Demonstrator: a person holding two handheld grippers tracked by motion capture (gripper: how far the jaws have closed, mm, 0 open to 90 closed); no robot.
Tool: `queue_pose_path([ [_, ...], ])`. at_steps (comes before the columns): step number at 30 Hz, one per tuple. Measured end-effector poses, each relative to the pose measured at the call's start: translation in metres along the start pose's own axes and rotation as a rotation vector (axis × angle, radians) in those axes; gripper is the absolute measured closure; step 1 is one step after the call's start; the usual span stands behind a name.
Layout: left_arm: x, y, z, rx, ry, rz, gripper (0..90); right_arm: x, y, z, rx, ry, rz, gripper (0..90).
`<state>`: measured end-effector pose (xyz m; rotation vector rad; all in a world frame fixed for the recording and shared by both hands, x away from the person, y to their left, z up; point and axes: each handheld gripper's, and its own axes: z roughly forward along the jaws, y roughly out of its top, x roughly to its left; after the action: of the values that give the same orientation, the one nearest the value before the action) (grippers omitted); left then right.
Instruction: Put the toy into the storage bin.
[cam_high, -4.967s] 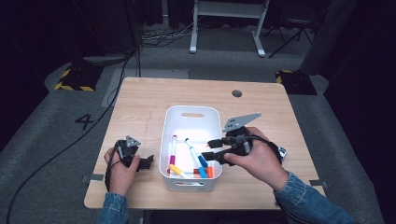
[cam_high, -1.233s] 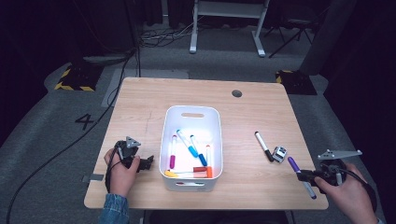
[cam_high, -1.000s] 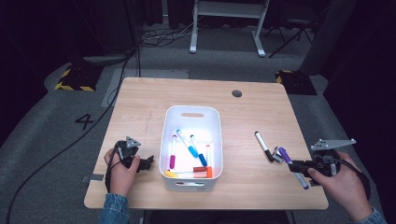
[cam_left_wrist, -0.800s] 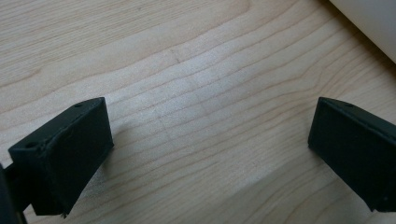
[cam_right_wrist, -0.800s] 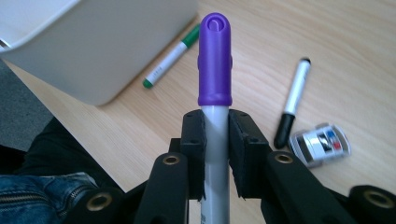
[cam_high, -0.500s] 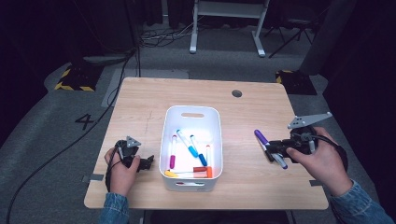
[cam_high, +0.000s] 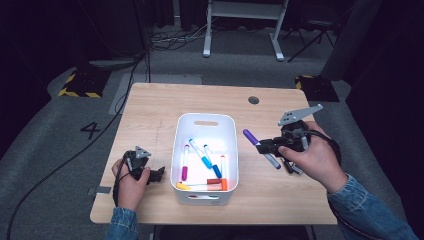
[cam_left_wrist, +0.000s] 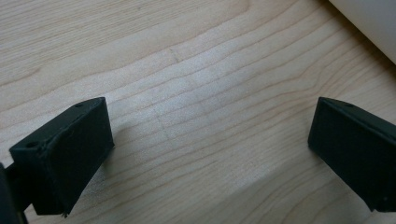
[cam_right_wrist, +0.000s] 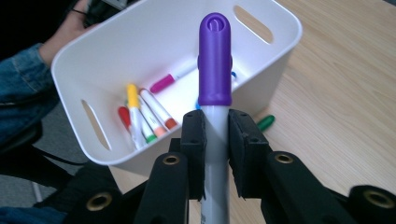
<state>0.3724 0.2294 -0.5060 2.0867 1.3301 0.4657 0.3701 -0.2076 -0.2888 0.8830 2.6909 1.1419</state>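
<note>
One wooden table (cam_high: 150, 105), one white bin (cam_high: 205, 122) sitting in the middle of it, and a purple-capped marker (cam_high: 260, 146) on its way in, that's basically the whole story here. The bin's long axis runs near-to-far, and it already has a handful of markers lying along the bottom: pink, blue, orange, yellow, red.

The right gripper (cam_high: 267, 146) is the one that matters. It sits just right of the bin's right wall, above the tabletop, with its jaws clamped tight on the marker's grey barrel just below the cap. In the right gripper view the purple-capped marker (cam_right_wrist: 215, 70) sticks straight out past the right gripper (cam_right_wrist: 215, 135), cap end leading and aimed at the bin's open top. From above, the marker's long axis runs diagonally, cap pointing far-left toward the bin, tail end trailing back near-right by the hand. So the bin lies left of the fingers, and I'd guess the cap only needs to clear the rim before letting go.

The left gripper (cam_high: 150, 172) sits low on the table at the near left, beside the bin's left wall. The left gripper (cam_left_wrist: 208, 154) has its jaws spread wide with nothing but wood grain between them. It's close to the bin but empty.

A green marker (cam_right_wrist: 266, 122) lies on the table beside the bin.
</note>
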Motion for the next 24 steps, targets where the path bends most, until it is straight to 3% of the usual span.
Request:
queue_pose_path([
  [5, 0.0, 0.0, 0.0, 0.0, 0.001, 0.007, 0.0, 0.006, 0.011, 0.016, -0.021, 0.063, 0.015, 77.3],
  [13, 0.001, 0.001, 0.001, -0.002, -0.003, 0.012, 0.0, 0.019, 0.028, 0.045, -0.047, 0.123, -0.002, 77.3],
  [24, 0.001, 0.001, 0.001, -0.001, -0.007, 0.008, 0.0, 0.025, 0.029, 0.076, -0.031, 0.163, 0.001, 77.3],
])
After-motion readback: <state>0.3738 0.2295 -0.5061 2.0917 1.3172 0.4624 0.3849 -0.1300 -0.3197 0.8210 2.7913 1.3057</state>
